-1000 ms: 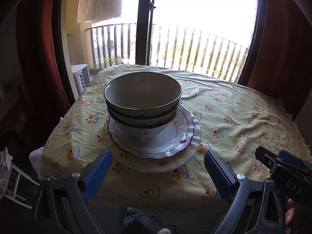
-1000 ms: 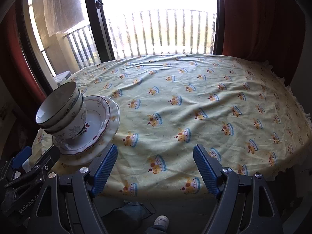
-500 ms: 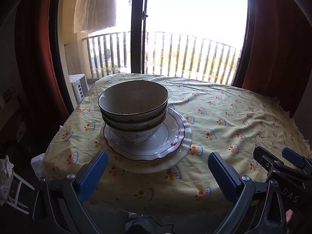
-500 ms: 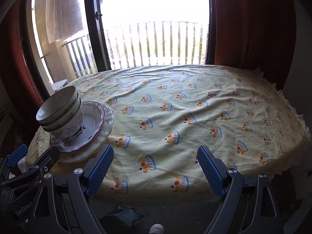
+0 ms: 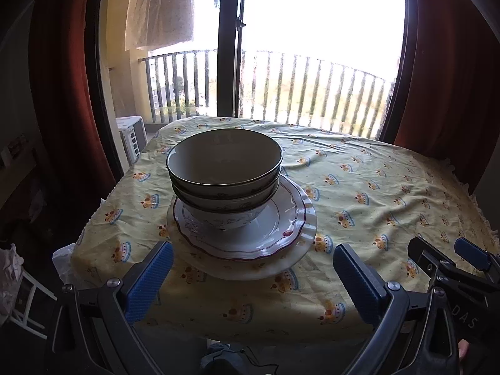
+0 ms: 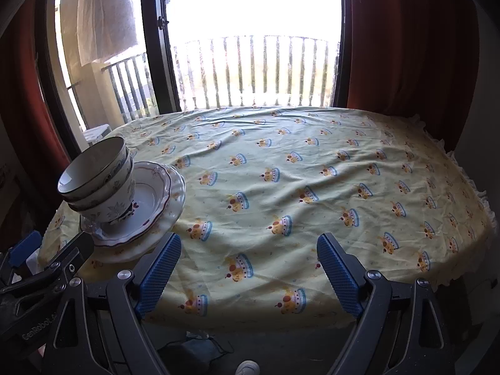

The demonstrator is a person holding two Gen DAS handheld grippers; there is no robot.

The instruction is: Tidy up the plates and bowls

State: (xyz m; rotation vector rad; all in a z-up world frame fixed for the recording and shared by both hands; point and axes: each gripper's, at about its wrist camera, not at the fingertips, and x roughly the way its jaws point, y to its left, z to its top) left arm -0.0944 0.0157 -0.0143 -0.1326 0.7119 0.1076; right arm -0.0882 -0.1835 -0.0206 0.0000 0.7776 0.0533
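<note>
Nested white bowls point(image 5: 223, 175) with dark rims stand in a red-rimmed scalloped plate point(image 5: 281, 228), which lies on a larger cream plate point(image 5: 300, 256). The stack sits near the table's front left corner; in the right wrist view the bowls point(image 6: 97, 178) show at far left. My left gripper point(image 5: 251, 278) is open and empty, just short of the stack, off the table's front edge. My right gripper point(image 6: 248, 270) is open and empty over the front edge, right of the stack. Each gripper shows in the other's view.
The table carries a yellow cloth with crown prints point(image 6: 297, 187). A balcony door with railing point(image 5: 281, 87) and red curtains point(image 6: 406, 40) stand behind it. A white air-conditioner unit point(image 5: 131, 134) sits beyond the left edge. Floor clutter lies low at left.
Both grippers have drawn back and risen a little from the table; the stack looks smaller and farther off. The jaws have stayed open. The dishes have not moved.
</note>
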